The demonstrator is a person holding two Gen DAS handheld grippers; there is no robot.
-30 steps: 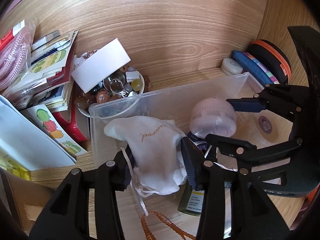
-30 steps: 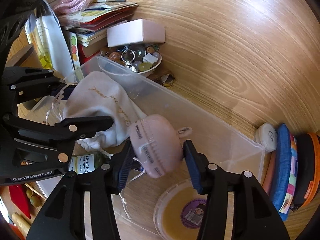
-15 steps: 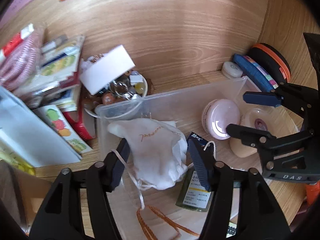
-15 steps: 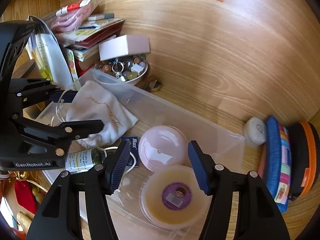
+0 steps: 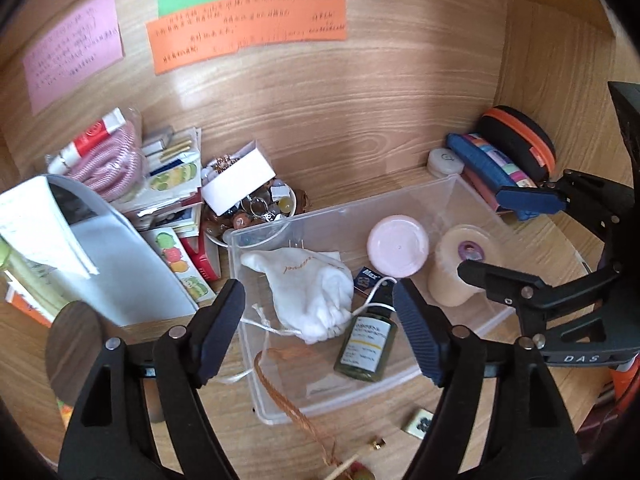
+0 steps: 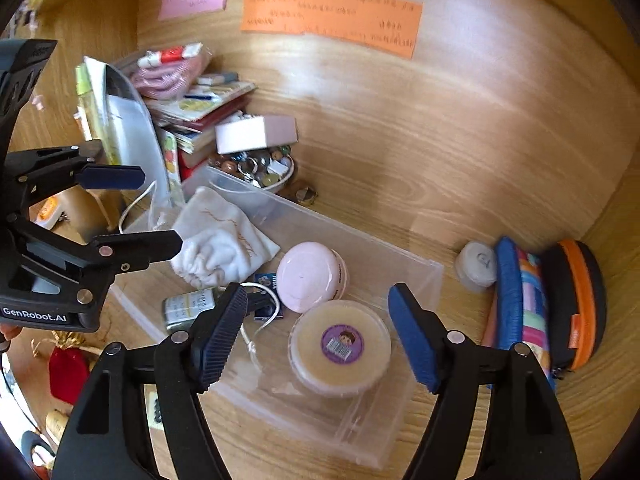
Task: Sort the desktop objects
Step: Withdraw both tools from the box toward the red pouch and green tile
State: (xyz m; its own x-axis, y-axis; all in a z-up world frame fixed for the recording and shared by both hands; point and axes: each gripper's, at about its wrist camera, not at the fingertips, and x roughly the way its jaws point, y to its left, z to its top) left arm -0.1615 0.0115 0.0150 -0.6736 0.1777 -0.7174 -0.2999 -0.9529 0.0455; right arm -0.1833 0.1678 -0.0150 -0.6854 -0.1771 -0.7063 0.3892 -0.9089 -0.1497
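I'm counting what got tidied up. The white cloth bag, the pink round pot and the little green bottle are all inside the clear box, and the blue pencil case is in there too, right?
Not quite. The blue pencil case lies outside the clear box, on the desk beside it, as the right wrist view shows. The white cloth bag, pink round pot and little green bottle are inside.

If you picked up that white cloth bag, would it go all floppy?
Probably. The white pouch lies crumpled and wrinkled in the clear bin, so it would likely sag. Its loose drawstring could dangle and snag.
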